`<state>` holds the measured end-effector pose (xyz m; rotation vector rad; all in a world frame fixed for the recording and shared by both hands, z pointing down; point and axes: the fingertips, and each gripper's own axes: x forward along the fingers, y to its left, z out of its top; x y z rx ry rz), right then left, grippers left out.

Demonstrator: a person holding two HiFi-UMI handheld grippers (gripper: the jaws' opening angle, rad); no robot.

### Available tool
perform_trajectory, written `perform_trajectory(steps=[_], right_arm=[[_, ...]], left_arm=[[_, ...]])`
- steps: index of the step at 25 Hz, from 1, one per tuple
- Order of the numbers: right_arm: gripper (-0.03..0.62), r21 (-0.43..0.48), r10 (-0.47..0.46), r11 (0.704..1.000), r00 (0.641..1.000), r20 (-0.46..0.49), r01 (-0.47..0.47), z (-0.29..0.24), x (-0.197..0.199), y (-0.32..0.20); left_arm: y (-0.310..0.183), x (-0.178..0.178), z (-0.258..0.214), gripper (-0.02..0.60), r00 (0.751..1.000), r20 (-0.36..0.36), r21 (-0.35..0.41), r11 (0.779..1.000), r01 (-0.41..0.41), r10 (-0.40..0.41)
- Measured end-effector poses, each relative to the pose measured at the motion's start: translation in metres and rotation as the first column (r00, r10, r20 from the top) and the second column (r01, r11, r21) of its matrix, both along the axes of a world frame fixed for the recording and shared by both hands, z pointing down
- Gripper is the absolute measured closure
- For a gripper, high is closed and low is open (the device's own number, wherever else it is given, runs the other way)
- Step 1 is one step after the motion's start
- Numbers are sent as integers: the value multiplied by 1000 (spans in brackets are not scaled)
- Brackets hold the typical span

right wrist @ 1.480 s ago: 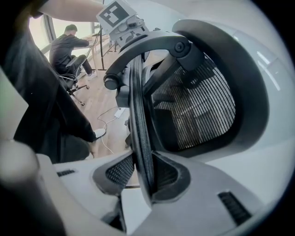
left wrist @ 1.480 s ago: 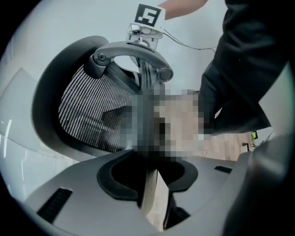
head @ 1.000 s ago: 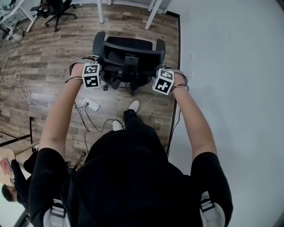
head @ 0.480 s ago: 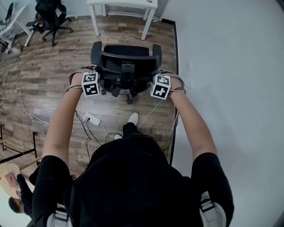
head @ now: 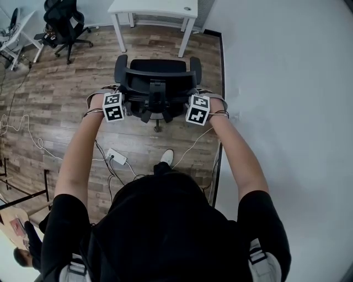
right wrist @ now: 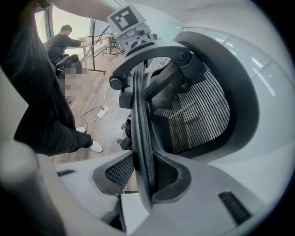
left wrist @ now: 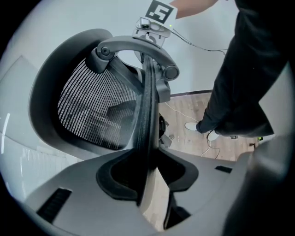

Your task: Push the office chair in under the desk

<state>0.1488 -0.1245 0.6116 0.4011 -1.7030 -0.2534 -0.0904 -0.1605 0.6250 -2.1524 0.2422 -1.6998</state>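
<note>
A black mesh office chair (head: 157, 82) stands on the wood floor, its seat facing a white desk (head: 154, 7) at the top of the head view. My left gripper (head: 114, 104) is shut on the left rim of the backrest and my right gripper (head: 197, 108) on the right rim. In the left gripper view the thin backrest rim (left wrist: 147, 115) runs up between the jaws of the left gripper (left wrist: 146, 177). In the right gripper view the same rim (right wrist: 140, 120) sits clamped in the right gripper (right wrist: 144, 179). The chair's base is mostly hidden under the seat.
A white wall (head: 287, 82) runs close along the right. A power strip with cables (head: 116, 157) lies on the floor behind the chair, near my shoe (head: 166, 157). A second black chair (head: 63, 22) stands far left. Another person (right wrist: 62, 41) sits at a distant desk.
Both grippers and the chair have moved forward toward the white desk, which now shows more fully at the top. My feet have stepped forward past the power strip.
</note>
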Motion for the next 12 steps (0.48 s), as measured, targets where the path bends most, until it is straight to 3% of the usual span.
perform_trajectory(steps=[12], right_arm=[[473,9,-59,998,998,8,59,1,28,-67]], left_arm=[[-51,27,0,454,998,3,-13,998,62,-62]])
